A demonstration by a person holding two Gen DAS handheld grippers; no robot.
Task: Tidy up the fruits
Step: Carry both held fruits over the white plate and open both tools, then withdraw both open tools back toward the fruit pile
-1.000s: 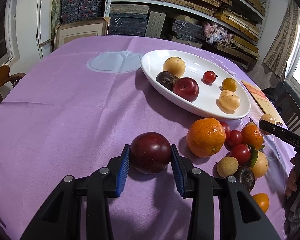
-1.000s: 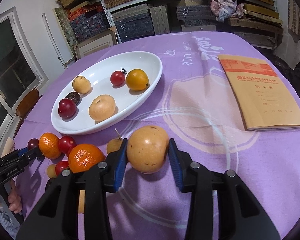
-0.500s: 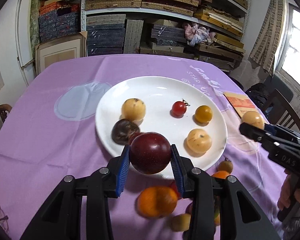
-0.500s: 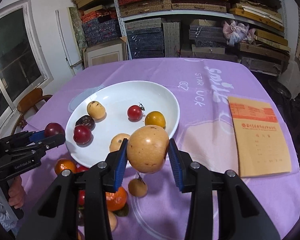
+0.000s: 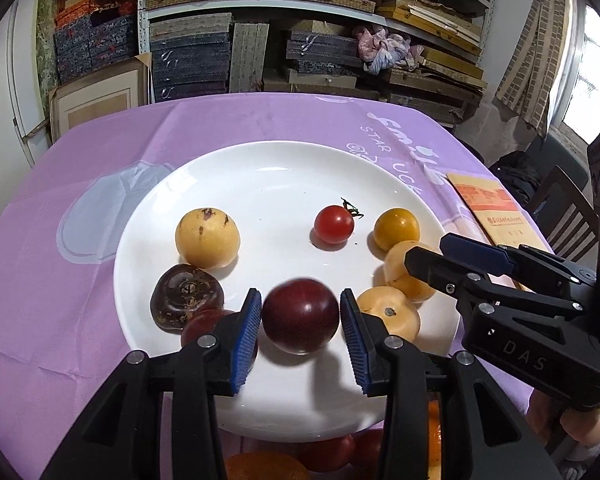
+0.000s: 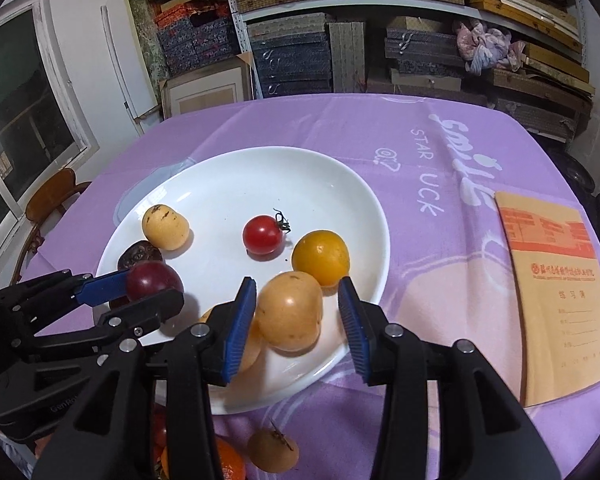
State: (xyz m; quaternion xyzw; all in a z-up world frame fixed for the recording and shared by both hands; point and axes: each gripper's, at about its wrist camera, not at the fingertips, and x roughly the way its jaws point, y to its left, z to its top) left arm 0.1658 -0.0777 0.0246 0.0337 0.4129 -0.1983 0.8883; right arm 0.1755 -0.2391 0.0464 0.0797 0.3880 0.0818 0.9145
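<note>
A white plate [image 5: 268,176] [image 6: 340,184] on the purple cloth holds several fruits: a cherry tomato [image 5: 333,224] [image 6: 262,234], an orange-yellow fruit [image 5: 396,229] [image 6: 321,257], pale yellow fruits [image 5: 207,237] [image 6: 165,227] and a dark wrinkled fruit [image 5: 185,297]. My left gripper [image 5: 300,320] [image 6: 140,294] is open over the plate, a dark red plum [image 5: 300,316] [image 6: 153,283] loose between its pads. My right gripper [image 6: 296,316] [image 5: 456,262] is open over the plate's right side, a tan round fruit [image 6: 289,316] [image 5: 404,270] loose between its pads.
Loose oranges and tomatoes lie on the cloth just in front of the plate [image 5: 324,452] [image 6: 228,460], with a small tan fruit [image 6: 273,451]. An orange booklet [image 6: 560,300] [image 5: 496,212] lies right of the plate. Shelves of boxes stand behind the table. A wooden chair [image 6: 52,196] stands left.
Both grippers have moved forward over the plate and lower. Both have opened, and the plum and the tan fruit now sit loose between the pads.
</note>
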